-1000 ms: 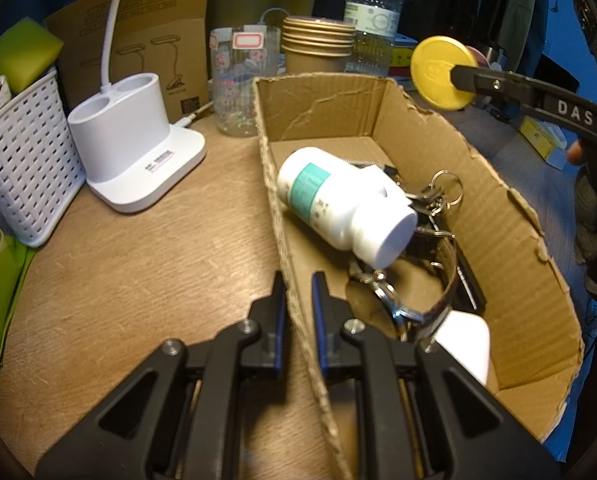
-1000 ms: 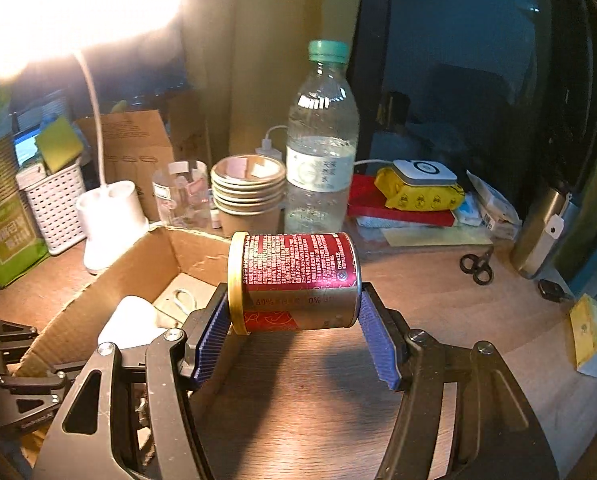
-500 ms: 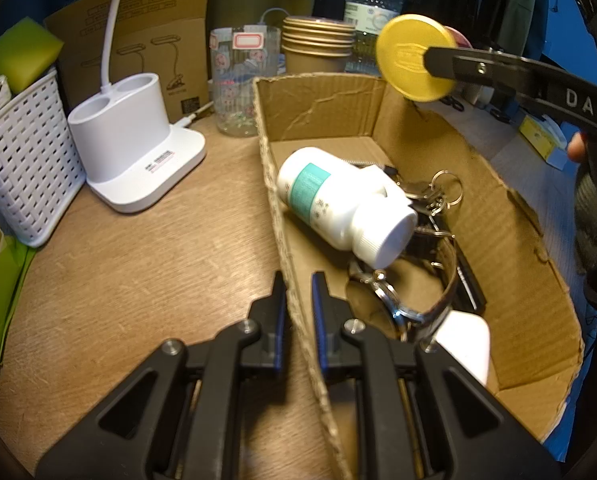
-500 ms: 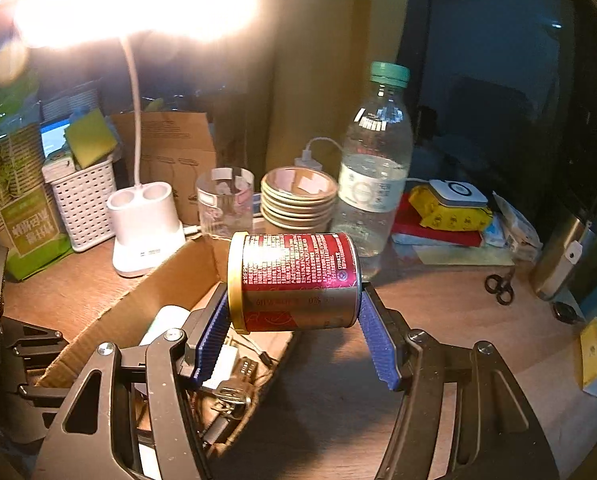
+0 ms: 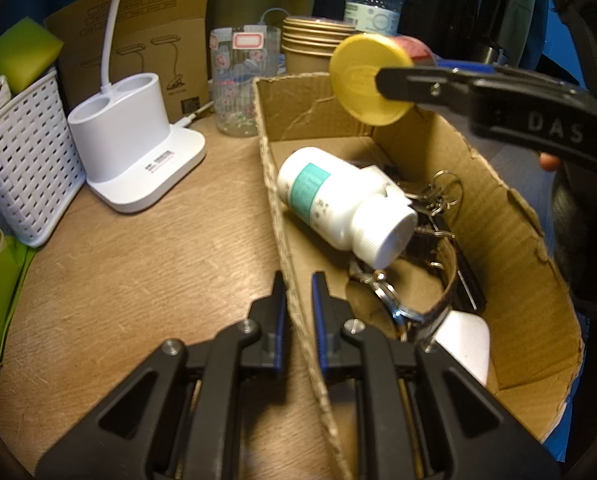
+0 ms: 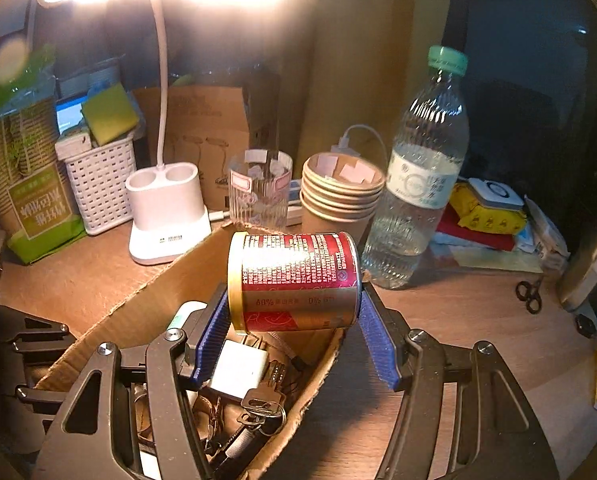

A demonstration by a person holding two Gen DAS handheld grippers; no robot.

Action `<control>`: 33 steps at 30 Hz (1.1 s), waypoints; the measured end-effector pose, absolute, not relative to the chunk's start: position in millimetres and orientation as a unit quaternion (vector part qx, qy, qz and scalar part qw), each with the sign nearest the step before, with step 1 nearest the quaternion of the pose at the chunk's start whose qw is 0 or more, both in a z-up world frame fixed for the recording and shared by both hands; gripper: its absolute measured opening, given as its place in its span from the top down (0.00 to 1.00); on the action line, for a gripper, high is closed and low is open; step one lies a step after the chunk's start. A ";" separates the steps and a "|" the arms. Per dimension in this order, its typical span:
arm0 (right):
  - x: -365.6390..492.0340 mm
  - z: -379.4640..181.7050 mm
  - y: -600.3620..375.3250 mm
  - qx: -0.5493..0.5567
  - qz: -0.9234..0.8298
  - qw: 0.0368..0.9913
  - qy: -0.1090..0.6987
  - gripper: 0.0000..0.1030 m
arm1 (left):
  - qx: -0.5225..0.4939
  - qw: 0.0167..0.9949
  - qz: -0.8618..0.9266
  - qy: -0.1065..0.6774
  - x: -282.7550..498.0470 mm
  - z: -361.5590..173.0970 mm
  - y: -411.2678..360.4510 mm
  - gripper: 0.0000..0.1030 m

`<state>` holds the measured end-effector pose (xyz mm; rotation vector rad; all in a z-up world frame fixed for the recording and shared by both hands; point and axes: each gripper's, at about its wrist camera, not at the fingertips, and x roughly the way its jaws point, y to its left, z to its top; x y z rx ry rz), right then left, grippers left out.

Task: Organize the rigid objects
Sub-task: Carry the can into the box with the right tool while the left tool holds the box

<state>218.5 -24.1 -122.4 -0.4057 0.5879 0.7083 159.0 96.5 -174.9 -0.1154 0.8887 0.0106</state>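
Observation:
My right gripper (image 6: 294, 330) is shut on a red and gold can (image 6: 294, 280) with a yellow lid, held sideways above the far end of the cardboard box (image 6: 138, 312). In the left wrist view the can's yellow lid (image 5: 372, 80) hangs over the box. My left gripper (image 5: 298, 300) is shut on the box's near left wall (image 5: 288, 280). Inside the box lie a white pill bottle (image 5: 338, 204), keys (image 5: 438, 196), a wristwatch (image 5: 402, 304) and a white charger (image 6: 240, 368).
On the wooden desk stand a white lamp base (image 5: 138, 152), a white basket (image 5: 22, 160), a glass cup (image 5: 244, 80), stacked paper cups (image 6: 340, 196) and a water bottle (image 6: 418, 184). Small scissors (image 6: 530, 294) lie at the right.
My right gripper has carried the can left and forward, from beside the box to above its far end. My left gripper has kept its hold on the box wall.

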 end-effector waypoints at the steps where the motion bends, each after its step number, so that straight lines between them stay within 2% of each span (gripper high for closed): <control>1: 219.8 -124.1 -23.3 -0.195 0.340 0.875 0.284 0.37 | -0.056 0.901 0.005 0.430 159.0 -174.9 96.3 0.88; 33: 228.6 -149.8 3.8 -0.253 0.330 0.846 0.333 0.36 | -0.056 0.901 0.005 0.430 159.0 -174.8 96.4 0.88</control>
